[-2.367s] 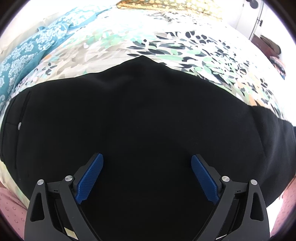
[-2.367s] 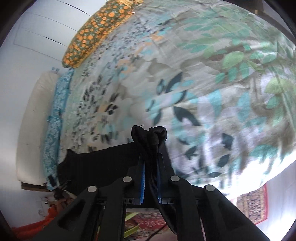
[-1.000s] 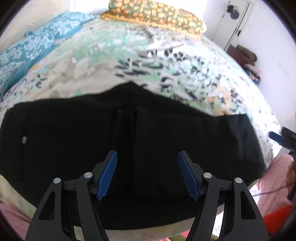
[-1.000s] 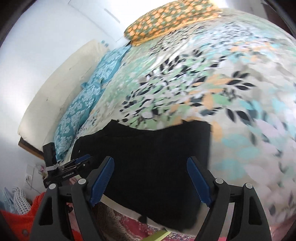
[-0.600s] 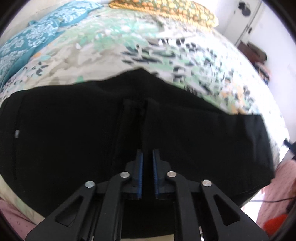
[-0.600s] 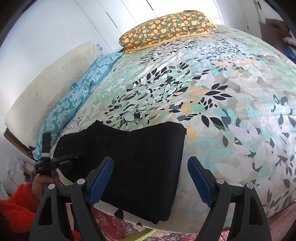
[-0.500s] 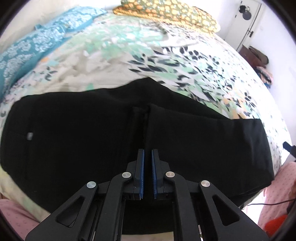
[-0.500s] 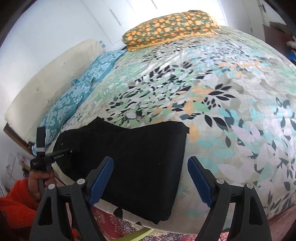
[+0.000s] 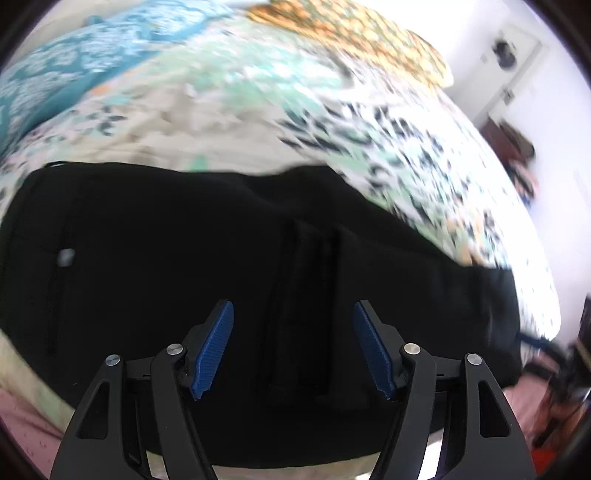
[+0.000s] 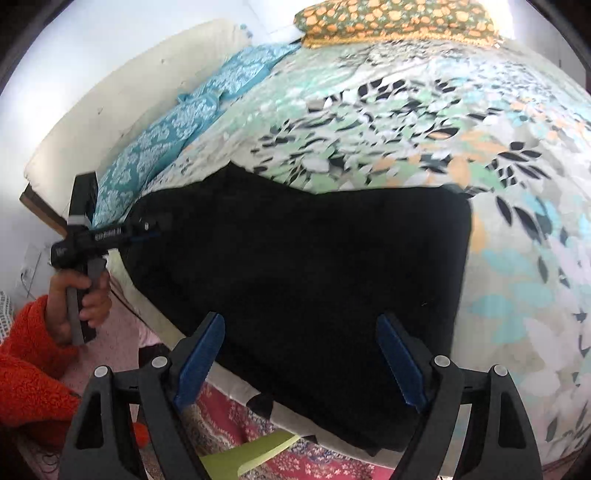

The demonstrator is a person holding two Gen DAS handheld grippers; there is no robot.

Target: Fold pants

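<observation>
Since half a second ago the left gripper [image 9: 291, 347] has sprung apart again, blue pads spread wide and gripping nothing, hovering over a raised crease in the black pants [image 9: 229, 240]. Right gripper [image 10: 301, 360] is spread wide too, empty, near the bed edge. Pants lie folded flat along the near side of the leafy bedspread [image 10: 424, 122]. Farther back, a teal pillow [image 10: 177, 136] and an orange-print pillow [image 10: 399, 18].

Motion-blurred bedspread [image 9: 303, 92] behind pants [image 9: 184, 240]
</observation>
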